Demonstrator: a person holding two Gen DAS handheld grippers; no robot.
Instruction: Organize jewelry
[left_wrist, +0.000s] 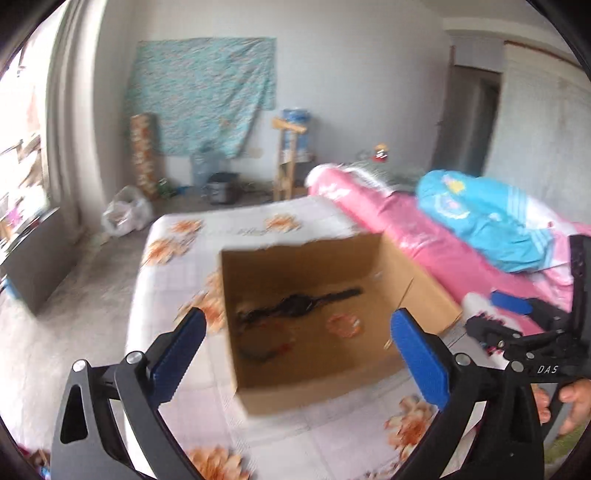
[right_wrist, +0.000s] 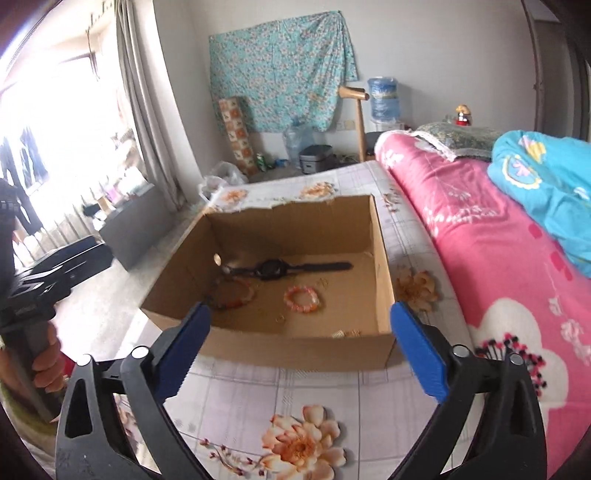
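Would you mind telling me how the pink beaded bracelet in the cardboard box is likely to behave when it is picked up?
The pink beaded bracelet looks like a loop of small strung beads, so it would probably sag rather than hold its ring shape. It seems light for its size. Its rounded beads may slip between flat pads, so pinching across the strand seems safer.

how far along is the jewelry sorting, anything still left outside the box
Done: the cardboard box on the bed already holds a black watch, a pink beaded bracelet, a darker beaded bracelet and a few small rings.
In hand: nothing; the left hand-held gripper and right hand-held gripper are both open and empty.
Left: no jewelry shows on the floral sheet around the box.
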